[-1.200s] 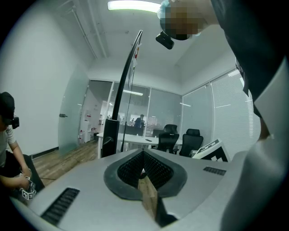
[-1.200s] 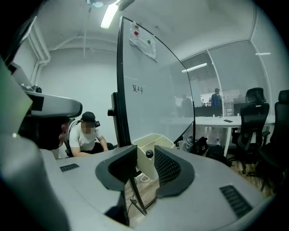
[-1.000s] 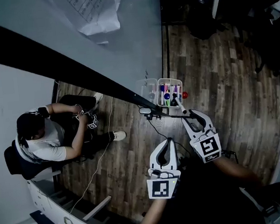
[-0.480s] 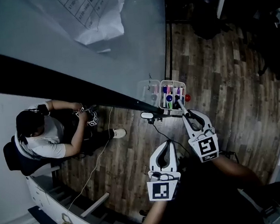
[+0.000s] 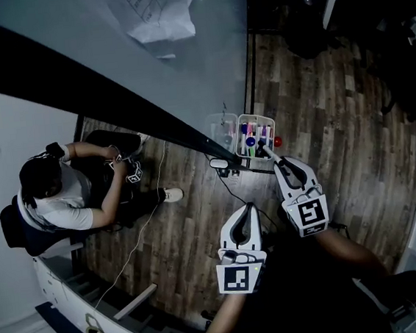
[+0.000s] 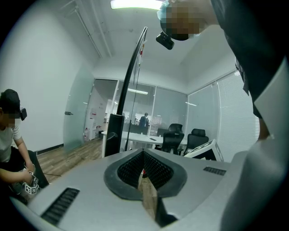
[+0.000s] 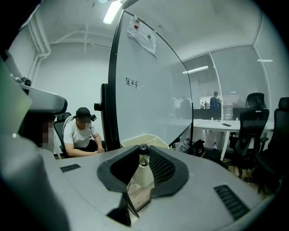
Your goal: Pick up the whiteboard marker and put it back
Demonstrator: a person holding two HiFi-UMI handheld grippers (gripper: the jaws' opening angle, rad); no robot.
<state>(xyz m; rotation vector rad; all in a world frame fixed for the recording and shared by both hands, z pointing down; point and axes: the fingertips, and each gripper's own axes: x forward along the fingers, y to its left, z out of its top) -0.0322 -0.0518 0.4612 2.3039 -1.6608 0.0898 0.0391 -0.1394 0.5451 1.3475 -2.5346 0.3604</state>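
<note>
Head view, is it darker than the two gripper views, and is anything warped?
Head view: dim overall, the wood floor murky, the whiteboard frame a black band. Left gripper view: bright, ceiling light glaring at the top, corners black. Right gripper view: evenly lit, that frame bowed by the wide lens.

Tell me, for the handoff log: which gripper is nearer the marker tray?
Right. The right gripper is at the tray, jaws just closing on a marker; the left gripper sits short of it.

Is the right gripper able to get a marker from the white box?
Probably yes. The right gripper reaches the white box; its jaws have just been closing and pinch a marker by its cap.
</note>
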